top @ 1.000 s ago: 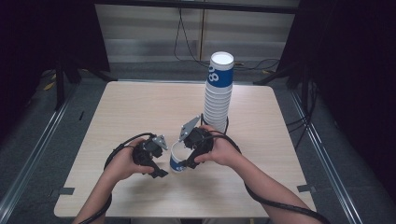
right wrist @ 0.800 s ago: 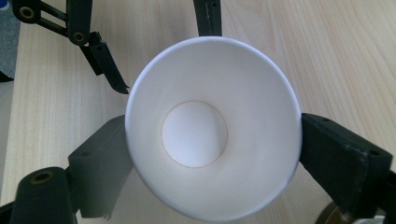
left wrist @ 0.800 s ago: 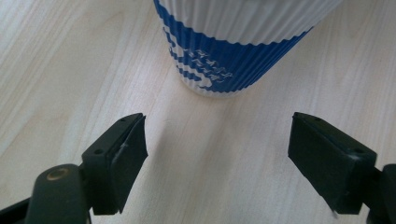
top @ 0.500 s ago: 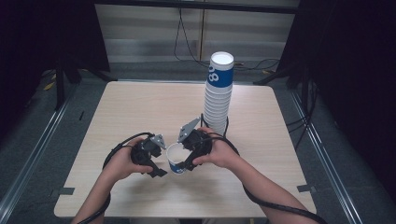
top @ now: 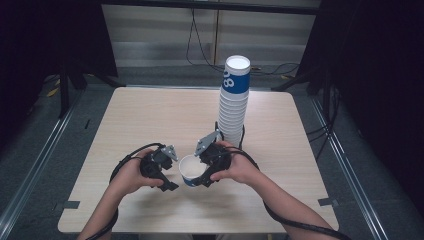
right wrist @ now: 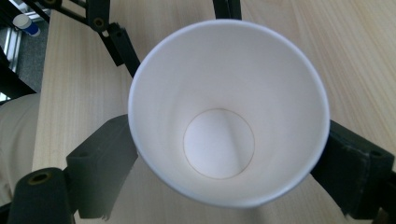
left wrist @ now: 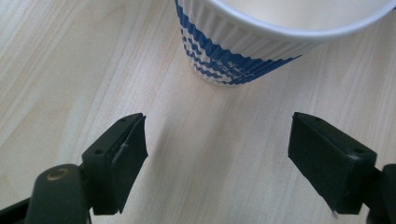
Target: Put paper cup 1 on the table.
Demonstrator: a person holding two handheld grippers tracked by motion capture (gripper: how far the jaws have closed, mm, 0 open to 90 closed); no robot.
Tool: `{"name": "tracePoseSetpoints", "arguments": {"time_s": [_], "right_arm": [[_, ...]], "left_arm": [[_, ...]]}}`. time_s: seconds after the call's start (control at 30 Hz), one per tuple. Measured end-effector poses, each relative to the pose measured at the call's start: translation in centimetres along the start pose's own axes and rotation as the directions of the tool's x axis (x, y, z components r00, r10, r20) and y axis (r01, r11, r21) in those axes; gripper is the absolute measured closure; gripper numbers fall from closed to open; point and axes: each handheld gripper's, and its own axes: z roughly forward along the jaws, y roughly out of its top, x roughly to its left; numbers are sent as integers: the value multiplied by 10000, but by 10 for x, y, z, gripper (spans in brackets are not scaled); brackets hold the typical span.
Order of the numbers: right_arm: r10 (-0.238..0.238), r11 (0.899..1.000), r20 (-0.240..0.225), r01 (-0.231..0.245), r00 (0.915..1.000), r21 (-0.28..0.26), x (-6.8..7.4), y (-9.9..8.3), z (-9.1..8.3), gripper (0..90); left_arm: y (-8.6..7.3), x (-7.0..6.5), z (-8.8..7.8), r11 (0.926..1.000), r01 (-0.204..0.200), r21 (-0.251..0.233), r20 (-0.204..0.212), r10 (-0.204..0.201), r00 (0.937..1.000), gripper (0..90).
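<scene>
A white paper cup (top: 190, 169) with blue zigzag print is held just above the light wooden table (top: 150, 120), near its front middle. My right gripper (top: 202, 167) is shut on it; in the right gripper view both pads (right wrist: 107, 158) press the cup's (right wrist: 224, 116) sides and I look into its empty inside. My left gripper (top: 172, 170) is open just left of the cup. In the left gripper view the cup (left wrist: 243, 51) lies ahead of the open left gripper (left wrist: 217, 126), not between the jaws.
A tall stack of the same paper cups (top: 235, 100) stands upright right of the table's centre, just behind the right hand. Cables trail from both grippers. The table's front edge is close under the forearms.
The right gripper with the cup has edged slightly toward the left gripper. The left hand has kept still.
</scene>
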Motion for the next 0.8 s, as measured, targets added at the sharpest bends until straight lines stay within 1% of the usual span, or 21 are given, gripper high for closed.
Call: {"name": "tracePoseSetpoints", "arguments": {"time_s": [0.07, 0.1, 0.17, 0.3, 0.33, 0.37, 0.43, 0.47, 0.5, 0.57, 0.6, 0.63, 0.77, 0.8], "right_arm": [[53, 10000, -14, -53, 10000, 59, 1, -3, -1, 122], [26, 10000, 0, -26, 10000, 24, 0, -5, -1, 122], [77, 10000, -1, -77, 10000, 28, 0, -7, -3, 122], [189, 9998, 38, -189, 9998, 55, -2, -16, -14, 122], [200, 9998, 55, -200, 9998, 76, -2, -18, -17, 122], [183, 9998, -1, -183, 9998, 89, -3, -20, -19, 122], [198, 9997, 113, -199, 9997, 138, -3, -24, -24, 123], [148, 9998, 67, -149, 9999, 136, -3, -25, -27, 122], [115, 9998, 116, -116, 9999, 135, -3, -27, -30, 123], [137, 9999, 162, -138, 9998, 53, -4, -29, -36, 123], [205, 9998, 244, -207, 9995, 75, -4, -31, -39, 124], [214, 9998, 184, -214, 9996, 11, -4, -33, -41, 123], [191, 9998, 258, -190, 9995, -19, -4, -36, -50, 124], [198, 9996, 366, -191, 9991, -189, -5, -37, -57, 125]], "left_arm": [[0, 0, -1, 10000, -76, 16, 9, 76, 10000, 195], [0, 0, -1, 10000, 9, -42, 8, -9, 10000, 195], [-1, 0, -1, 10000, 25, -18, 13, -25, 10000, 195], [-1, 0, -2, 10000, 54, -42, -16, -55, 10000, 194], [-1, 1, -3, 10000, -47, -52, -2, 47, 10000, 195], [-1, 1, -3, 10000, -36, -78, 25, 36, 10000, 194], [-1, 1, -5, 9999, 78, -152, 50, -77, 10000, 194], [-1, 1, -6, 9998, 139, -142, 61, -138, 9999, 194], [-2, 2, -7, 9998, 171, -144, 70, -170, 9998, 194], [-2, 2, -8, 9998, 152, -124, 11, -152, 9999, 194], [-3, 4, -11, 9997, 218, -107, -43, -219, 9998, 194], [-4, 4, -12, 9995, 277, -151, -14, -277, 9996, 194], [-4, 6, -16, 9994, 306, -138, -24, -307, 9995, 194], [-5, 6, -18, 9991, 346, -250, -31, -347, 9994, 193]]}}
